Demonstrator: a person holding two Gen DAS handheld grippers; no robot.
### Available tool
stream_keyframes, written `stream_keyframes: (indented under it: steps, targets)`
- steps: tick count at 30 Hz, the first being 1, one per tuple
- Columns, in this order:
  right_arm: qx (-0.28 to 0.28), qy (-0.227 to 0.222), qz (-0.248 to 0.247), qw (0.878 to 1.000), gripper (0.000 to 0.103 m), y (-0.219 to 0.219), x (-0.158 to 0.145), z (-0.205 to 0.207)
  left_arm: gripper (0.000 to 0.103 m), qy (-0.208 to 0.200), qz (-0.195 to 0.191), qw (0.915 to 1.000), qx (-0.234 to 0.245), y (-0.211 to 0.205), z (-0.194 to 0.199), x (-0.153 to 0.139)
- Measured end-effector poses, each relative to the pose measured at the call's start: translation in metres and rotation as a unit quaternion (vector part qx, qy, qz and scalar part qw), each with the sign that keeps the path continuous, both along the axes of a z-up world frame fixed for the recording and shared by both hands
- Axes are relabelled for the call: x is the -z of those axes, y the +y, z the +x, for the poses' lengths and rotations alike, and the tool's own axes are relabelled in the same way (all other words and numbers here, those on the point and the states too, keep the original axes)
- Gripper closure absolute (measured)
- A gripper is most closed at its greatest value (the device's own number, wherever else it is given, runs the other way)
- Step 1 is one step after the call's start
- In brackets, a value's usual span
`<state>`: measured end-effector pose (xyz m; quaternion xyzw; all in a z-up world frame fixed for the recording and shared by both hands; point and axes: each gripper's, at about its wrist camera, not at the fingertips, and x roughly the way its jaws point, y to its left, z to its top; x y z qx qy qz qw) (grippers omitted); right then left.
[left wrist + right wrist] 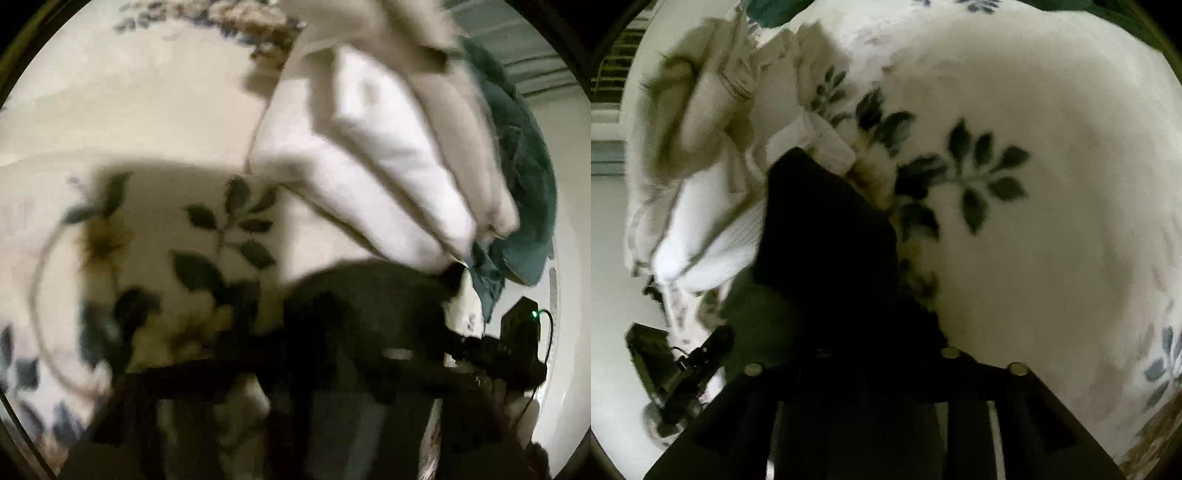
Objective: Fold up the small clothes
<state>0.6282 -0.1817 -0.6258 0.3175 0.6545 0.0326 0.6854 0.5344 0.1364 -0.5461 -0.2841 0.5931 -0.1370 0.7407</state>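
A small beige and white garment (373,147) hangs lifted above a white bed cover printed with dark leaves (207,229). My left gripper (454,273) is shut on the garment's lower corner; its dark fingers are blurred. In the right wrist view the same garment (701,177) hangs at the left, bunched and folded over. My right gripper (798,162) is shut on its edge. The other gripper (683,365) shows low at the left there, and in the left wrist view (517,339) at the right.
A teal cloth (524,192) lies behind the garment on the right. The flowered bed cover (1015,184) fills most of both views. A white wall and window blinds (609,74) lie beyond the bed at the left.
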Motion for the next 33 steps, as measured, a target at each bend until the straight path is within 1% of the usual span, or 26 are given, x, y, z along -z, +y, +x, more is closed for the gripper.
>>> stream_keyframes:
  steps: [1, 2, 4, 5, 6, 7, 9, 11, 12, 13, 14, 16, 19, 21, 23, 24, 25, 26, 27, 28, 29, 30, 31, 33]
  targets:
    - [0.000, -0.002, 0.008, 1.000, 0.055, -0.006, -0.009, -0.009, 0.035, -0.011, -0.001, 0.9999, 0.003, 0.001, -0.011, -0.011]
    - [0.000, -0.003, 0.016, 1.000, 0.052, -0.020, -0.018, -0.018, 0.035, -0.019, -0.002, 0.9998, 0.008, 0.001, -0.024, -0.022]
    - [-0.004, -0.011, 0.036, 0.999, 0.050, -0.034, -0.035, -0.047, 0.035, -0.023, -0.007, 0.9996, 0.017, 0.000, -0.057, -0.038]
    - [-0.011, -0.010, 0.040, 0.999, 0.049, -0.036, -0.042, -0.064, 0.035, -0.022, -0.006, 0.9996, 0.019, -0.003, -0.068, -0.041]
    - [-0.019, -0.007, 0.044, 0.999, 0.048, -0.037, -0.047, -0.082, 0.035, -0.019, -0.009, 0.9996, 0.020, -0.002, -0.088, -0.046]
    - [-0.028, -0.001, 0.047, 0.998, 0.048, -0.038, -0.051, -0.103, 0.035, -0.007, -0.015, 0.9997, 0.018, 0.001, -0.119, -0.048]
    - [-0.040, 0.013, 0.053, 0.998, 0.048, -0.040, -0.053, -0.143, 0.035, 0.015, -0.015, 0.9997, 0.011, 0.009, -0.157, -0.048]
    - [-0.048, 0.035, 0.058, 0.997, 0.048, -0.041, -0.049, -0.191, 0.035, 0.044, -0.022, 0.9988, -0.002, 0.011, -0.206, -0.044]
    - [-0.050, 0.044, 0.060, 0.996, 0.048, -0.041, -0.045, -0.211, 0.035, 0.066, -0.022, 0.9975, -0.009, 0.012, -0.239, -0.039]
    - [-0.050, 0.057, 0.064, 0.995, 0.048, -0.040, -0.041, -0.237, 0.035, 0.080, -0.023, 0.9965, -0.012, 0.005, -0.256, -0.036]
    - [-0.051, 0.067, 0.068, 0.994, 0.048, -0.033, -0.038, -0.258, 0.035, 0.100, -0.024, 0.9946, -0.015, 0.002, -0.281, -0.030]
    - [-0.048, 0.093, 0.077, 0.992, 0.048, -0.027, -0.026, -0.306, 0.035, 0.127, -0.010, 0.9916, -0.021, 0.000, -0.324, -0.021]
    - [-0.041, 0.124, 0.084, 0.988, 0.048, -0.023, -0.008, -0.373, 0.035, 0.159, 0.003, 0.9871, -0.014, -0.009, -0.372, -0.006]
    - [-0.044, 0.145, 0.089, 0.984, 0.048, -0.019, 0.003, -0.412, 0.035, 0.177, 0.012, 0.9840, -0.007, -0.015, -0.392, 0.005]
    - [-0.046, 0.163, 0.093, 0.981, 0.048, -0.012, 0.017, -0.443, 0.035, 0.184, 0.015, 0.9828, -0.003, -0.021, -0.404, 0.012]
    - [-0.048, 0.171, 0.092, 0.980, 0.048, -0.008, 0.024, -0.457, 0.038, 0.181, 0.019, 0.9832, 0.000, -0.025, -0.409, 0.015]
    - [-0.049, 0.177, 0.089, 0.979, 0.048, -0.002, 0.031, -0.467, 0.043, 0.171, 0.025, 0.9849, -0.001, -0.029, -0.414, 0.016]
    - [-0.049, 0.180, 0.090, 0.978, 0.048, 0.006, 0.037, -0.476, 0.057, 0.159, 0.021, 0.9871, -0.001, -0.029, -0.419, 0.017]
    - [-0.049, 0.180, 0.092, 0.978, 0.048, 0.011, 0.041, -0.480, 0.096, 0.151, 0.026, 0.9882, 0.000, -0.033, -0.423, 0.019]
    - [-0.046, 0.178, 0.095, 0.978, 0.048, 0.018, 0.047, -0.485, 0.094, 0.145, 0.027, 0.9890, -0.003, -0.034, -0.424, 0.018]
    - [-0.041, 0.172, 0.099, 0.979, 0.051, 0.025, 0.050, -0.487, 0.095, 0.135, 0.022, 0.9905, -0.011, -0.031, -0.428, 0.017]
    - [-0.034, 0.162, 0.102, 0.981, 0.085, 0.032, 0.051, -0.489, 0.095, 0.130, 0.019, 0.9912, -0.019, -0.029, -0.430, 0.014]
    - [-0.027, 0.155, 0.109, 0.981, 0.096, 0.037, 0.052, -0.491, 0.095, 0.124, 0.016, 0.9918, -0.026, -0.027, -0.432, 0.010]
    - [-0.027, 0.147, 0.117, 0.982, 0.097, 0.050, 0.053, -0.495, 0.095, 0.110, 0.013, 0.9934, -0.029, -0.020, -0.437, 0.003]
